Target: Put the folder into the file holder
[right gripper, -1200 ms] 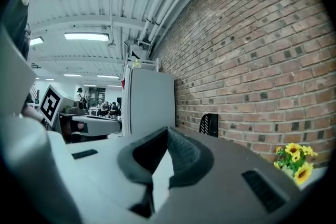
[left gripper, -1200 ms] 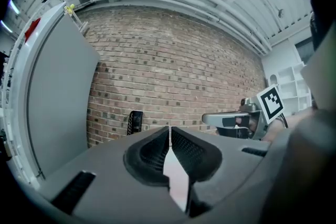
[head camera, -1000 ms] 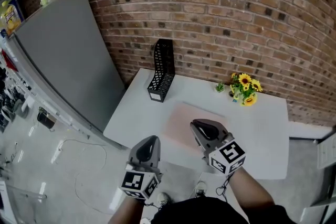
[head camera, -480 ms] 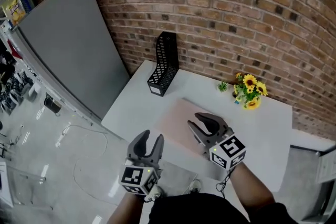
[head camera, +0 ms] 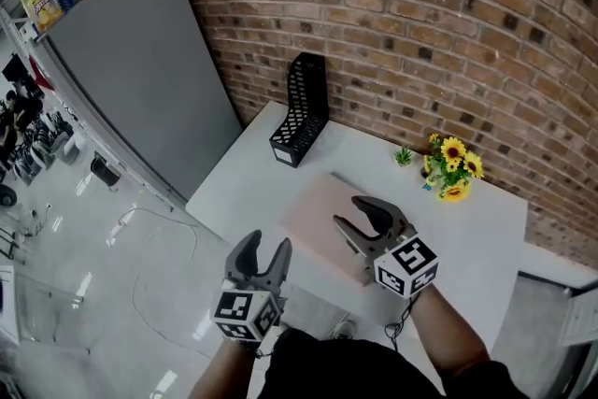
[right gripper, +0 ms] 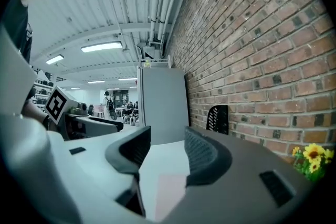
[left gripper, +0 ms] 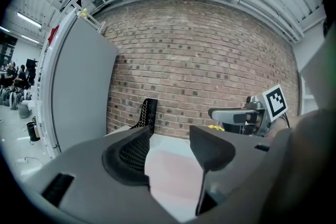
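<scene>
A pale pink folder (head camera: 322,215) lies flat on the white table (head camera: 252,178), also seen as a pink sheet (left gripper: 170,173) beyond the left jaws and under the right ones (right gripper: 168,191). The black mesh file holder (head camera: 302,107) stands upright at the table's back left, near the brick wall (left gripper: 147,115) (right gripper: 217,118). My left gripper (head camera: 262,257) hovers off the table's front edge, its jaws opening with nothing between them. My right gripper (head camera: 364,218) hangs over the folder's right part, jaws opening and empty.
A small pot of sunflowers (head camera: 451,165) stands at the back right of the table (right gripper: 312,157). A tall grey panel (head camera: 140,70) leans against the wall left of the table. The floor at the left holds cables and gear.
Both grippers have gone from shut to open. The view has shifted slightly, and both grippers have stayed near the table's front edge.
</scene>
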### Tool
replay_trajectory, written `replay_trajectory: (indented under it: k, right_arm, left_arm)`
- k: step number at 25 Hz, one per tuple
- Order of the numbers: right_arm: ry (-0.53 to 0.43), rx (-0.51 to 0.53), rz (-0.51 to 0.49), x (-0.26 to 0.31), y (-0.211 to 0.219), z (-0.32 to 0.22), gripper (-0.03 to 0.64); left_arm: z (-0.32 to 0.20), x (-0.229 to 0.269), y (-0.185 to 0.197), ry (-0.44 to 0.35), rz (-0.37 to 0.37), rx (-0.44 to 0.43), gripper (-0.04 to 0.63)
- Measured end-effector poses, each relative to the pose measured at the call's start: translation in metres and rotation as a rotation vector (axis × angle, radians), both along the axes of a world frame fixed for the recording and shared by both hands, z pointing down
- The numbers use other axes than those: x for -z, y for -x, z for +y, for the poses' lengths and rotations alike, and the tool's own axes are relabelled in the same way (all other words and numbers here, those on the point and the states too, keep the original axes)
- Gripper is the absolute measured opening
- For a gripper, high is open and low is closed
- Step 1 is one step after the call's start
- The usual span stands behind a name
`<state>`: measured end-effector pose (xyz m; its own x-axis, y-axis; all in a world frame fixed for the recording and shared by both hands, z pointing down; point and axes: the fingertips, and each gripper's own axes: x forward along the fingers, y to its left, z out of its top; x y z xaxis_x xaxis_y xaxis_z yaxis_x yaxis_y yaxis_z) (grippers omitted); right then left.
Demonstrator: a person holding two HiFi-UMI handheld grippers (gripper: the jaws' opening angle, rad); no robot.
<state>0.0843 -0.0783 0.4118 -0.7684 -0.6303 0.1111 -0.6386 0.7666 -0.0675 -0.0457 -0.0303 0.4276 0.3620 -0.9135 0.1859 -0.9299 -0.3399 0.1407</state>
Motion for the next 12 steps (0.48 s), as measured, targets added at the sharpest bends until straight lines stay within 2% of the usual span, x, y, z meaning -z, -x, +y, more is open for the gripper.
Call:
replay_trajectory:
  k: [12]
  right_arm:
    - [0.050,0.047,0.045,-0.030,0.019,-0.026,0.244]
  left_arm:
    - [-0.017,-0.038,0.013,0.081,0.025,0.028,0.238]
